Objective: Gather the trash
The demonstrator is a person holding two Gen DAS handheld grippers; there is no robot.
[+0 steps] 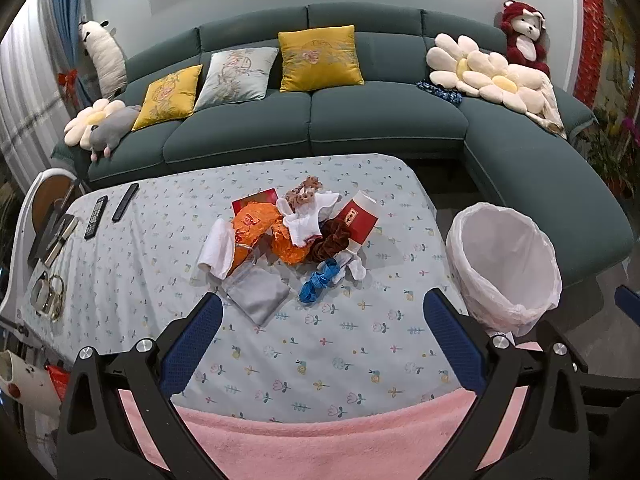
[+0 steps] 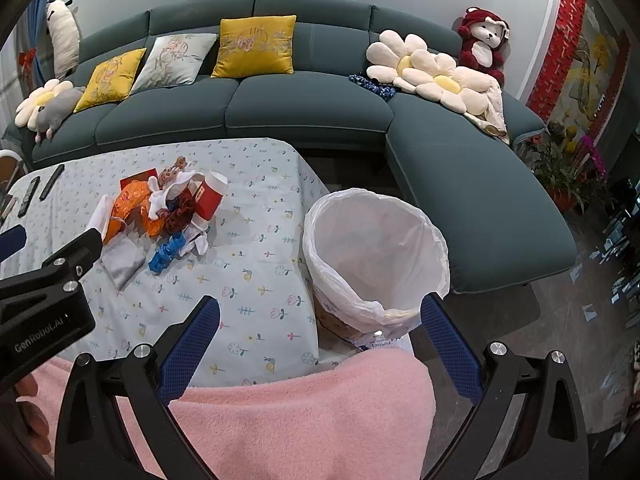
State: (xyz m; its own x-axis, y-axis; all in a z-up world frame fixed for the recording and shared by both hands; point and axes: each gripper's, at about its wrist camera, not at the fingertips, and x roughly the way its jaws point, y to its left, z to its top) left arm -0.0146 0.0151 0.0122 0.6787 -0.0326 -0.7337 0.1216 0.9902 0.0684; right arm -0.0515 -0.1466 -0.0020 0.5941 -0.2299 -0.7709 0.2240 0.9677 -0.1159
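A heap of trash lies mid-table: a red paper cup [image 1: 360,219] [image 2: 210,196], orange wrappers [image 1: 256,228] [image 2: 130,200], white cloths [image 1: 308,216], a brown scrunchie [image 1: 330,242], a blue crumpled piece [image 1: 318,282] [image 2: 168,254] and a grey pouch [image 1: 260,294] [image 2: 122,258]. A bin with a white liner [image 1: 504,268] [image 2: 376,256] stands right of the table. My left gripper [image 1: 324,320] is open and empty, short of the heap. My right gripper [image 2: 320,320] is open and empty, near the bin's near rim.
The table [image 1: 360,344] has a floral cloth and a pink blanket [image 1: 320,448] over its near edge. Two remotes [image 1: 108,210] and other items lie at its left end. A green sofa [image 1: 320,120] with cushions stands behind. Plants [image 2: 568,160] stand at the right.
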